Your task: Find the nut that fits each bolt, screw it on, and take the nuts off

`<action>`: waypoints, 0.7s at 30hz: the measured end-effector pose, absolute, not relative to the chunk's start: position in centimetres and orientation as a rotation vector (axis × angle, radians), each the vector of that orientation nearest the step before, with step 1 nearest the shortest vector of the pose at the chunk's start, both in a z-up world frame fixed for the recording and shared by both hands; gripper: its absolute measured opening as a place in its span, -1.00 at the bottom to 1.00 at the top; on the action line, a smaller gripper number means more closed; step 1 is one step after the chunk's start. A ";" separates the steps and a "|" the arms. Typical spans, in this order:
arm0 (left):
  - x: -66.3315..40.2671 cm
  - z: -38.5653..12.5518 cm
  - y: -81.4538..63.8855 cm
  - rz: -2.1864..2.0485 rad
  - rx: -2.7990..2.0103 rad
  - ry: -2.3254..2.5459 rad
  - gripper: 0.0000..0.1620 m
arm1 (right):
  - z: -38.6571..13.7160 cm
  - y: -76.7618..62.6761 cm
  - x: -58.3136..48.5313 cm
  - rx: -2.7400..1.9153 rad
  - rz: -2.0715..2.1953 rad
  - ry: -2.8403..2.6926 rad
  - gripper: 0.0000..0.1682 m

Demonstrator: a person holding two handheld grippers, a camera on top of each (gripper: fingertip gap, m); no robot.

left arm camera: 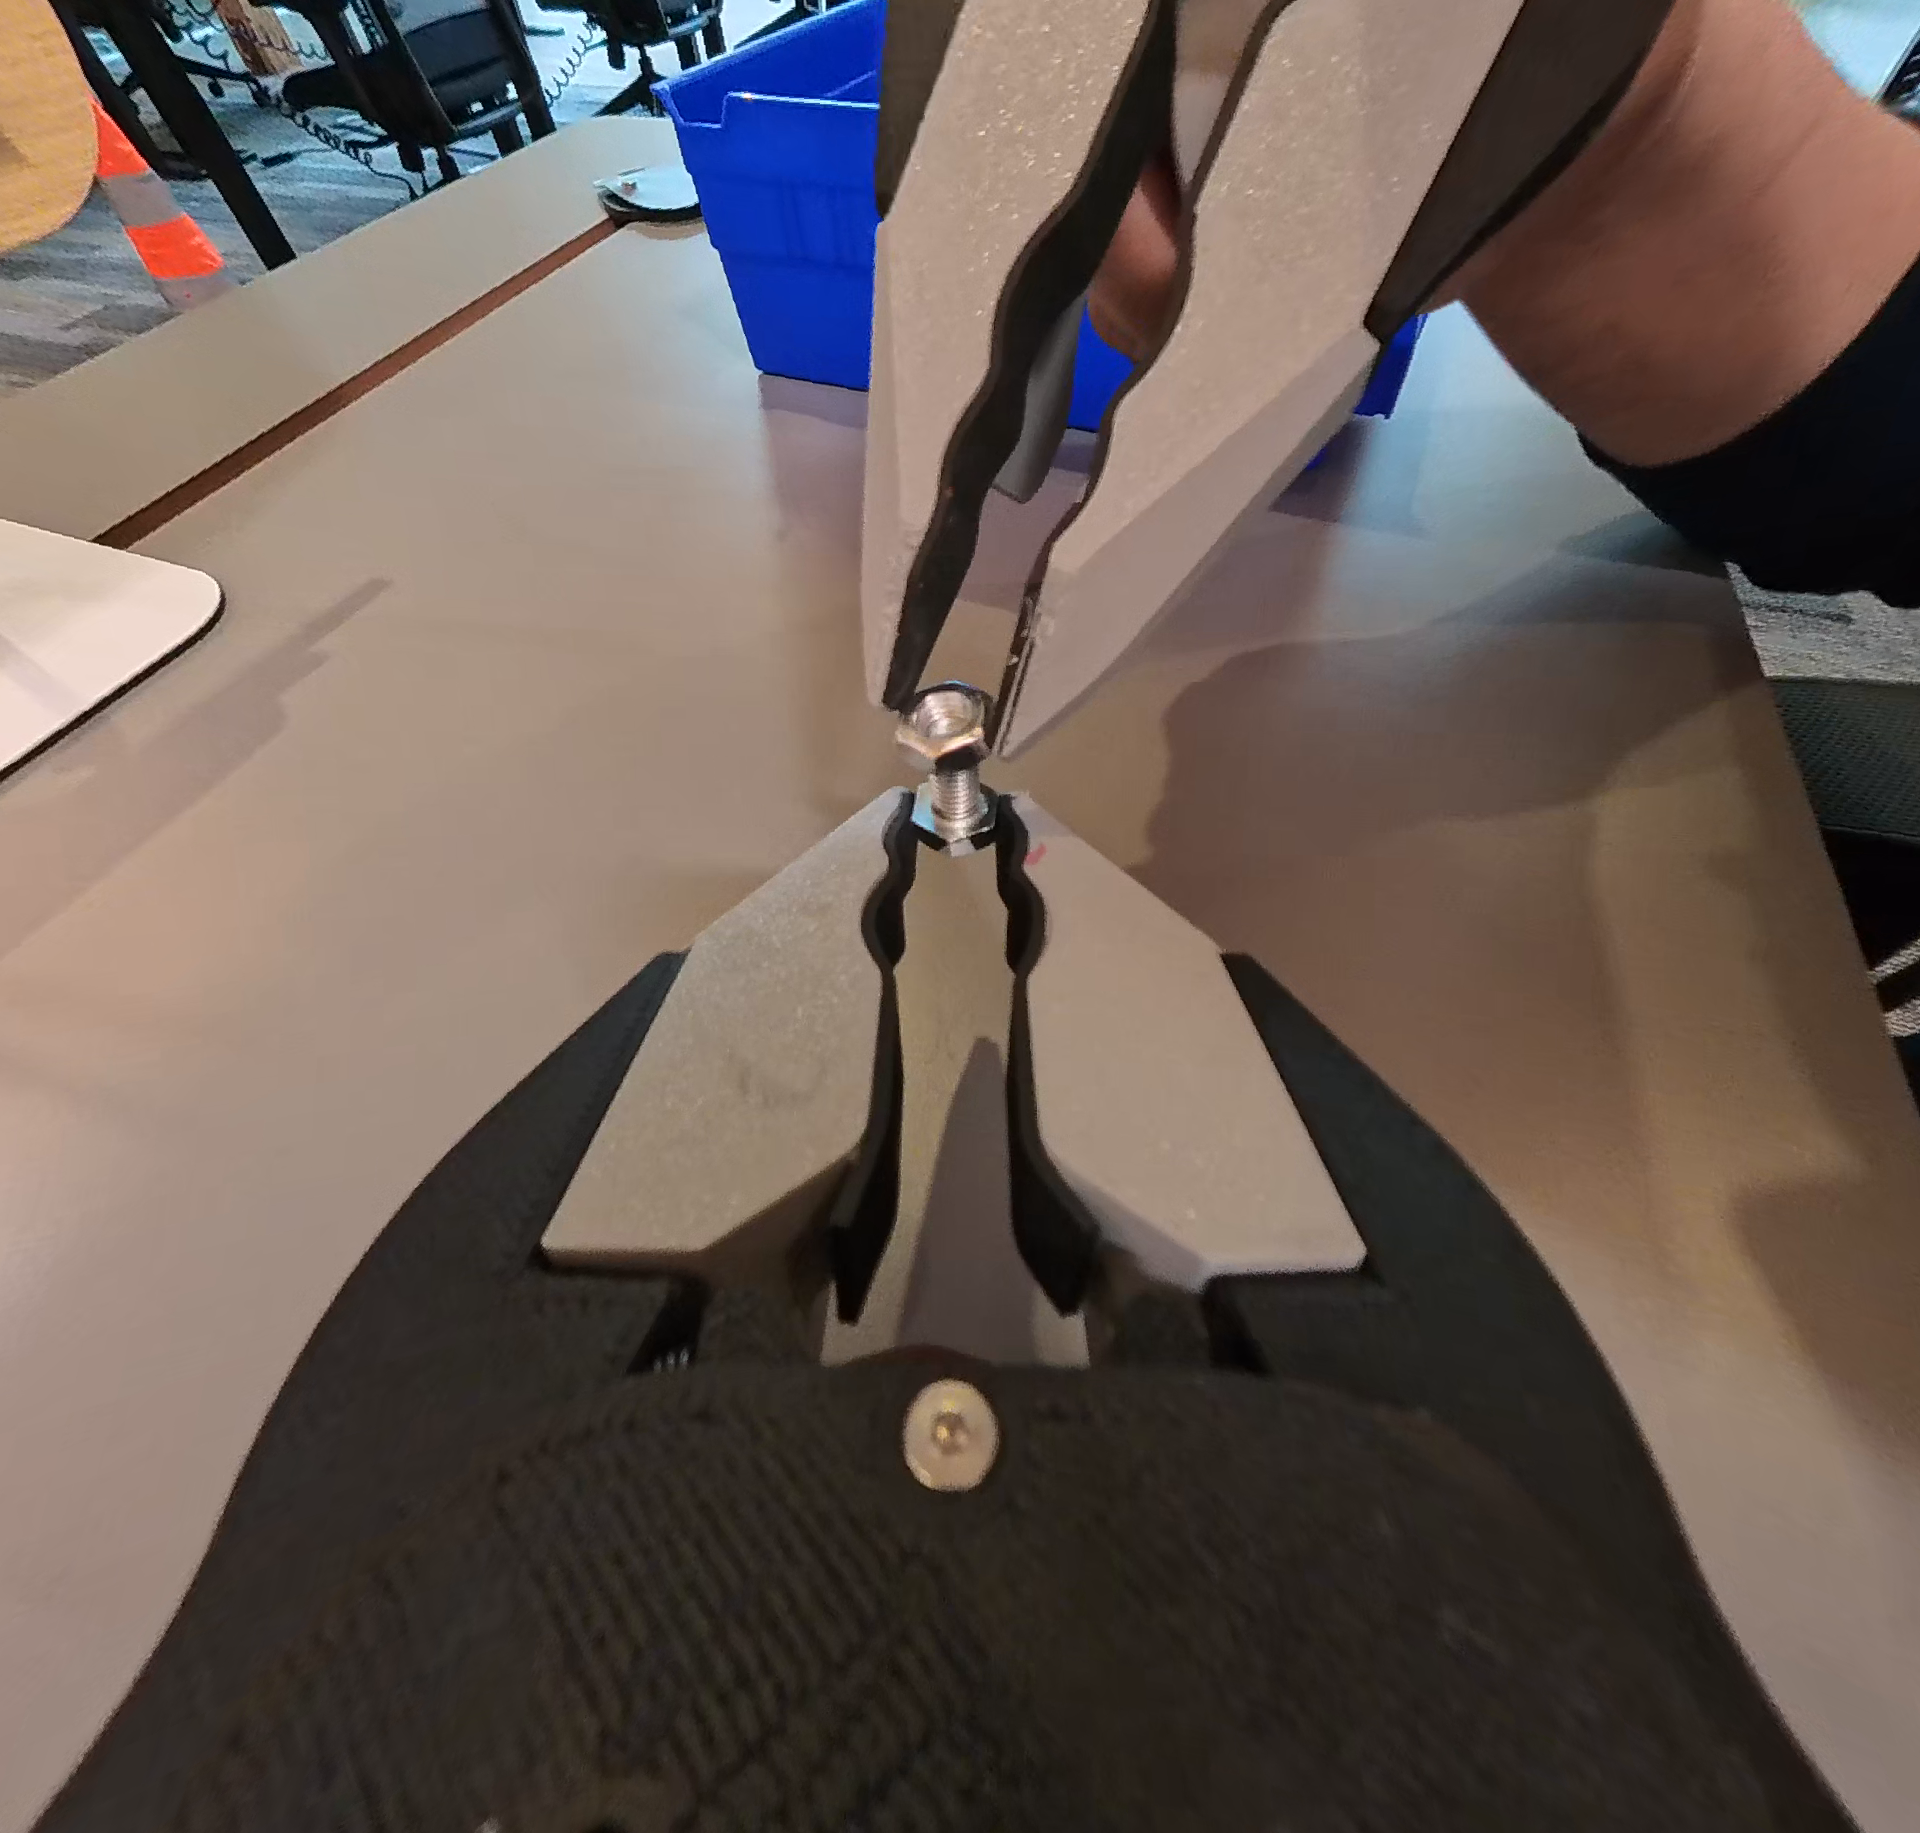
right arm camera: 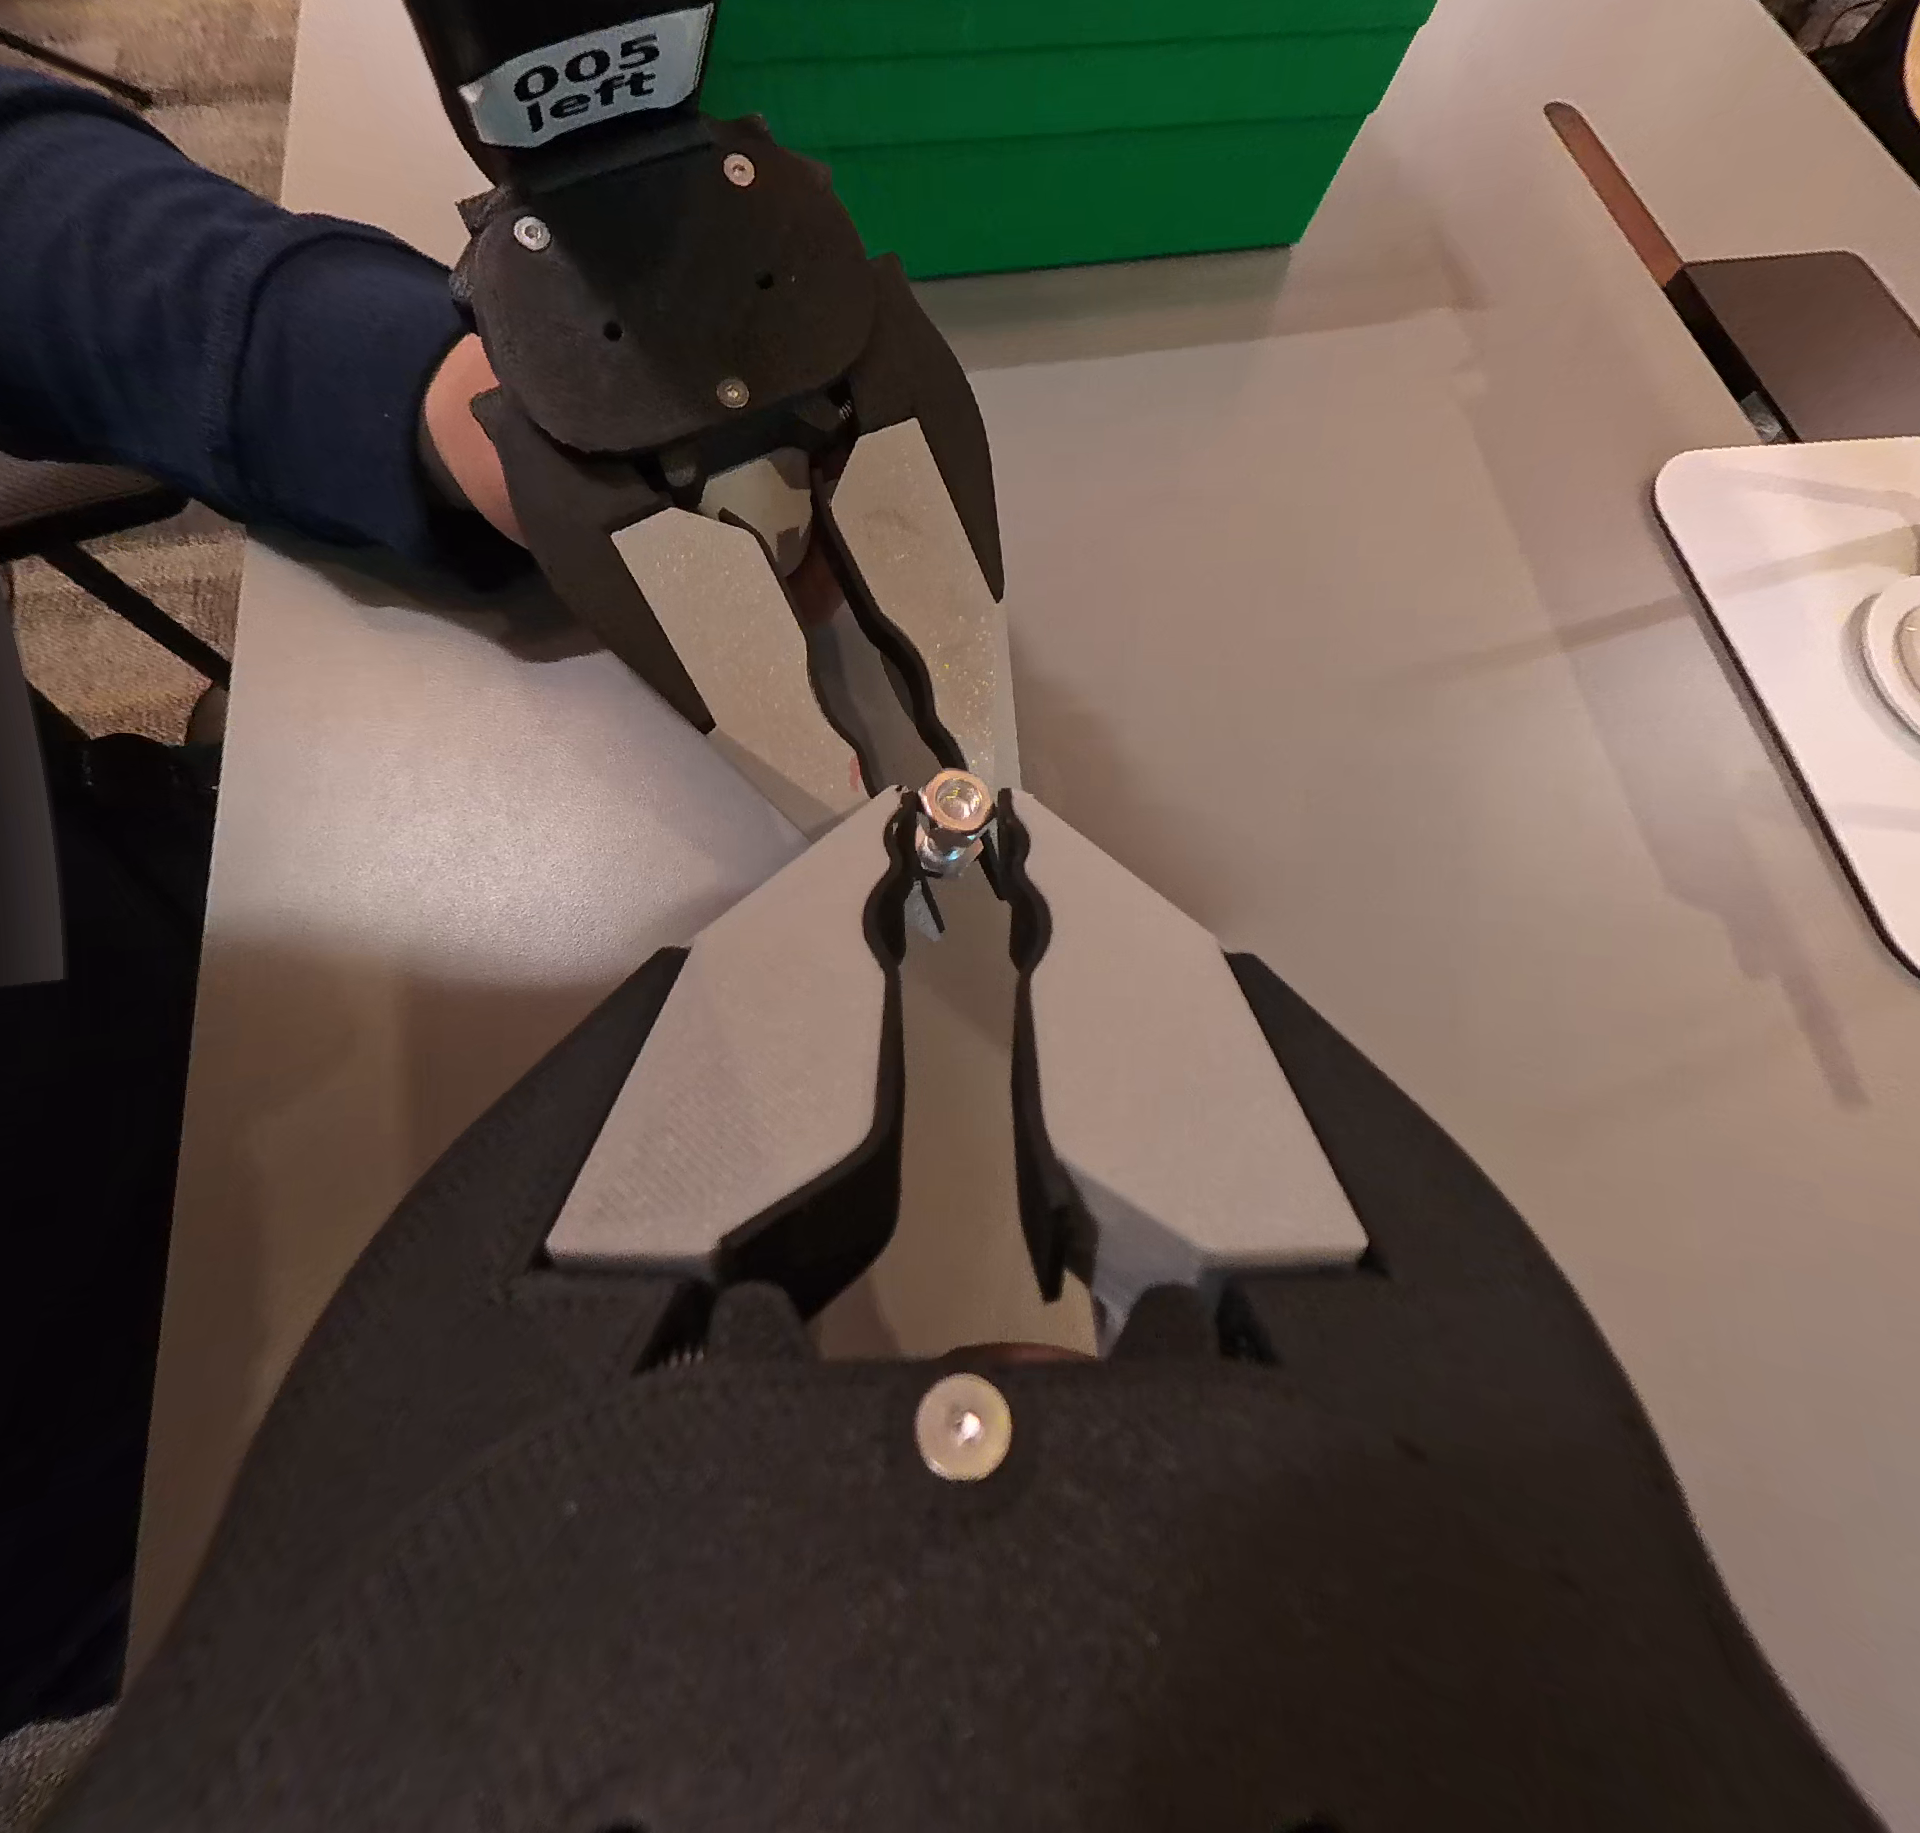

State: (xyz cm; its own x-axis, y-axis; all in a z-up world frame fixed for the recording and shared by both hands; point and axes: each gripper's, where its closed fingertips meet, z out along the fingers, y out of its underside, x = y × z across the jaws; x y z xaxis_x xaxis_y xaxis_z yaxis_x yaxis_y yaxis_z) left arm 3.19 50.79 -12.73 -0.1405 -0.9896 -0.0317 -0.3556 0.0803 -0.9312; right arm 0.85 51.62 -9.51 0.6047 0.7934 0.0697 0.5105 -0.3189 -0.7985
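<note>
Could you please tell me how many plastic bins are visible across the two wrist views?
2. A blue bin stands on the far side of the table in the left wrist view, and a green bin on the far side in the right wrist view. Others may lie out of frame.

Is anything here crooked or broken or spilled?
Nothing stands out. The left gripper is shut on the bolt's head end, and the right gripper is shut on a nut at the bolt's tip. Nut and bolt look lined up. The blue bin and green bin stand upright on the table.
</note>
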 end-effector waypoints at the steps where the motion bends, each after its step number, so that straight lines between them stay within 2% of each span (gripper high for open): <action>1: 3.2 -12.7 50.8 -1.069 -1.365 1.607 -0.85 | -9.5 51.6 0.9 -1.989 0.432 -1.028 -0.85; 21: 3.2 -13.1 50.9 -1.050 -1.369 1.624 -0.84 | -10.4 51.7 1.3 -1.980 0.468 -0.987 -0.88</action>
